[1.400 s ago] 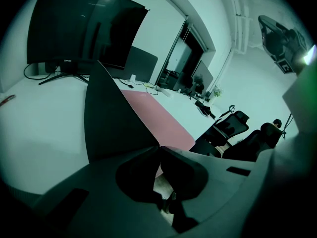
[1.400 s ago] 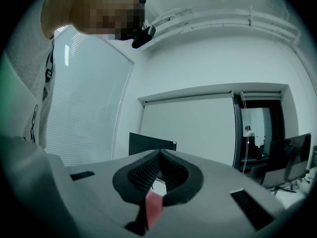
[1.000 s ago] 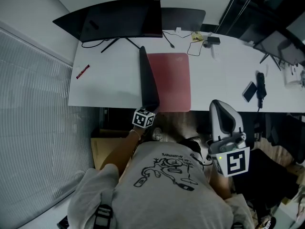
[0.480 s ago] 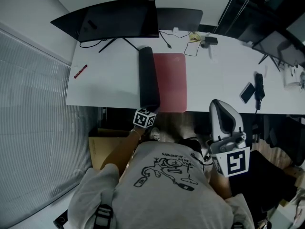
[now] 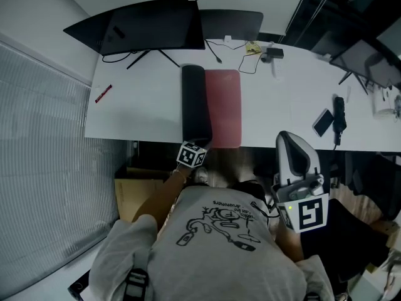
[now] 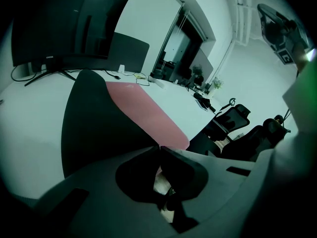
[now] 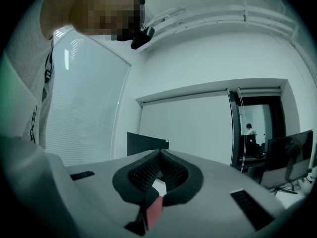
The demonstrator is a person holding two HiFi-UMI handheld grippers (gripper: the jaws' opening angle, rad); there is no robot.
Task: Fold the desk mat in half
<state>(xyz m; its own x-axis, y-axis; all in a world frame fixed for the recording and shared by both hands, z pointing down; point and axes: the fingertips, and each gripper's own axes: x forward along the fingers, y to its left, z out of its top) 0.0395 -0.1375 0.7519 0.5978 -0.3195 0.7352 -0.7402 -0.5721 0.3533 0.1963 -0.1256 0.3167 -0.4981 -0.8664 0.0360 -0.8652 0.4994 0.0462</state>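
The desk mat lies on the white desk [image 5: 138, 111] in the head view. Its left part is turned over, black underside [image 5: 195, 102] up, and curls over the pink top side [image 5: 225, 105]. My left gripper [image 5: 199, 145] is at the desk's near edge, shut on the mat's near black corner. In the left gripper view the jaws [image 6: 158, 148] meet at the black flap [image 6: 99, 118], with the pink surface [image 6: 143, 108] beyond. My right gripper [image 5: 289, 138] is held off the desk near the person's body, shut and empty. Its jaws [image 7: 159, 153] point at a far wall.
A curved monitor [image 5: 150, 27] stands at the desk's back, with cables [image 5: 250, 49] beside it. A red pen [image 5: 103, 93] lies at the left, and a phone [image 5: 324, 122] at the right. A cardboard box [image 5: 128, 190] sits under the desk. Office chairs [image 6: 233, 118] stand to the right.
The black flap has tipped from standing on edge to leaning rightward over the pink side, so less pink shows. Both grippers have stayed about where they were.
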